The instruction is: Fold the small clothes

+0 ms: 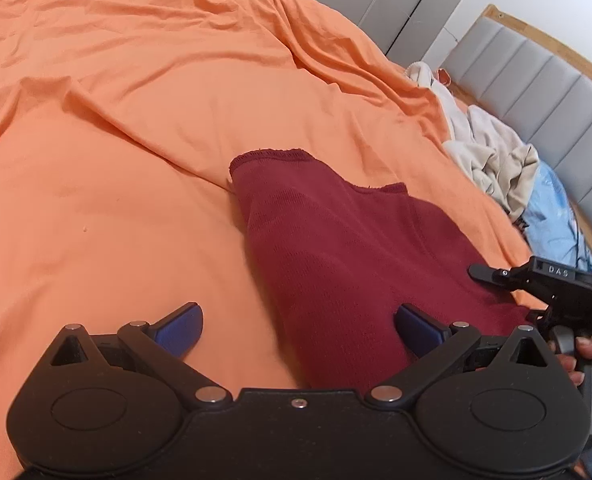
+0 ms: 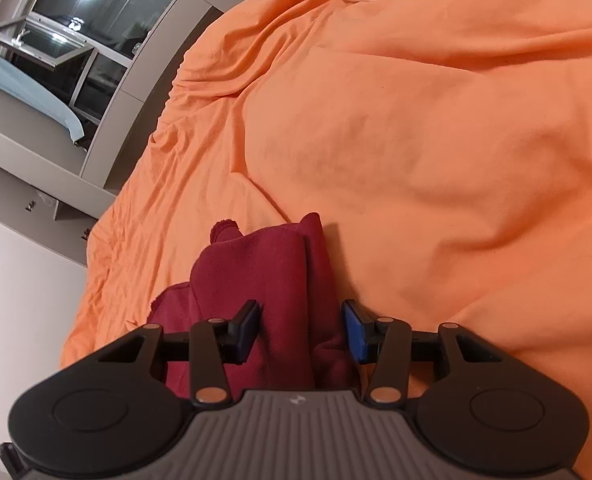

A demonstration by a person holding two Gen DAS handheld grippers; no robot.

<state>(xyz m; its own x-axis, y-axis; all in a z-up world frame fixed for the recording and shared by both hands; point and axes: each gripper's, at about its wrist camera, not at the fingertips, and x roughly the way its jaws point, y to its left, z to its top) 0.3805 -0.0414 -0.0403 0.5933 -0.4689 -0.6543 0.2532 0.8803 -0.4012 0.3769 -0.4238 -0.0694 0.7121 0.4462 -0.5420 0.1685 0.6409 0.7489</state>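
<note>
A dark red knitted garment (image 1: 336, 256) lies partly folded on the wrinkled orange bed sheet (image 1: 135, 120), near the bed's close edge. The left gripper (image 1: 298, 330) hovers over its near-left edge, blue-padded fingers (image 1: 179, 328) spread wide, gripping nothing. The right gripper (image 2: 302, 330) has its fingers either side of a bunched fold of the garment (image 2: 263, 276), parted and not closed on it. A pile of pale crumpled clothes (image 1: 492, 152) sits far right by the grey padded headboard (image 1: 536, 80).
</note>
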